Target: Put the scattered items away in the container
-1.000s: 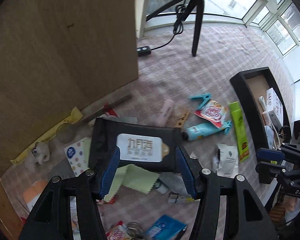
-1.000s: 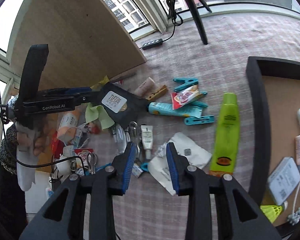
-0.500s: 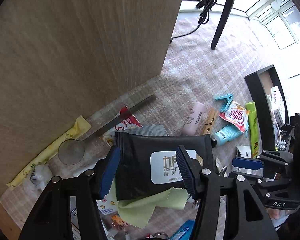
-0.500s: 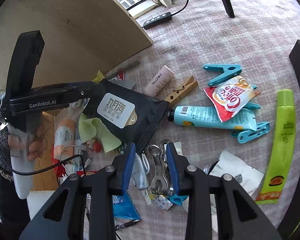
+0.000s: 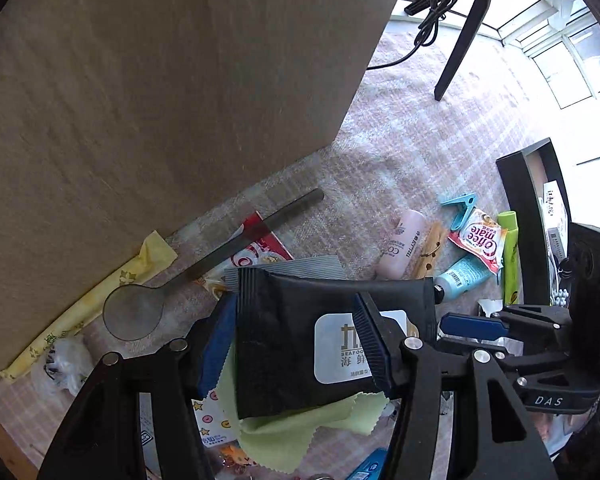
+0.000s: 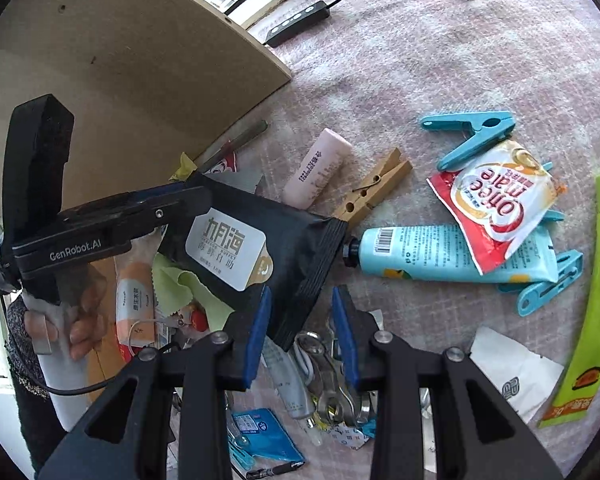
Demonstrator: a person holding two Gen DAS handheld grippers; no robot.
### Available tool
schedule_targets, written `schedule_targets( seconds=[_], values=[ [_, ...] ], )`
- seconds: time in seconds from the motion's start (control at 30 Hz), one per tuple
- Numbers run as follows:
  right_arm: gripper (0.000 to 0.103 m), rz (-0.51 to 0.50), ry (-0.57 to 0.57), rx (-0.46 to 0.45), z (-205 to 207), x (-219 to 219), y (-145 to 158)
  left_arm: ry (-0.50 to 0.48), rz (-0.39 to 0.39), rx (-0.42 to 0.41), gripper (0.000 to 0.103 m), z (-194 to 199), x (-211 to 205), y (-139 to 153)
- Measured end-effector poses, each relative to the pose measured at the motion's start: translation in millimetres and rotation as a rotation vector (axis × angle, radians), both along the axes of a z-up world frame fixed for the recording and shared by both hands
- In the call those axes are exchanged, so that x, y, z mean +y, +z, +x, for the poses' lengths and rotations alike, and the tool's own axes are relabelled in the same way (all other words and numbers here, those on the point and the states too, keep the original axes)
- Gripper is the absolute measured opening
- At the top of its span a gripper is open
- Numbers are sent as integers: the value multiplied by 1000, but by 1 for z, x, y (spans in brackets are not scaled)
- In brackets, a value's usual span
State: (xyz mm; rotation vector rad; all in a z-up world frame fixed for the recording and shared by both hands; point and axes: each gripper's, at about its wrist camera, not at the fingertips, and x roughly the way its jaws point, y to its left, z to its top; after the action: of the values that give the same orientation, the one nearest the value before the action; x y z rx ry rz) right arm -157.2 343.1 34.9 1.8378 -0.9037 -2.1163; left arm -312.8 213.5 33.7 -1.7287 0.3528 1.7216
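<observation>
Over the pink carpet (image 6: 440, 48) our left gripper (image 5: 296, 344) clamps the black pouch (image 5: 300, 340), long axis toward our spread, empty right gripper (image 6: 300, 336), container (image 5: 520, 200) at right edge.

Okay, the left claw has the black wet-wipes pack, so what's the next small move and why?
Probably carry the black wet-wipes pack, clamped in the left claw and lifted above the clutter, right toward the black tray; that tray already holds items. The right claw is open over the metal tools.
</observation>
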Motion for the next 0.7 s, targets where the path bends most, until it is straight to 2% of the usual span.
schedule_targets(
  seconds=[0.23,0.53,0.7],
  values=[
    [32,-75,-27,-37,-8,2,-14,0,-11,6,54,4,6,-4],
    [32,-42,7,-11,-20,-11,-8,-4,-12,33,50,18,16,-6],
    [30,6,25,55,-18,-15,14,-18,-12,53,47,30,24,0]
  ],
)
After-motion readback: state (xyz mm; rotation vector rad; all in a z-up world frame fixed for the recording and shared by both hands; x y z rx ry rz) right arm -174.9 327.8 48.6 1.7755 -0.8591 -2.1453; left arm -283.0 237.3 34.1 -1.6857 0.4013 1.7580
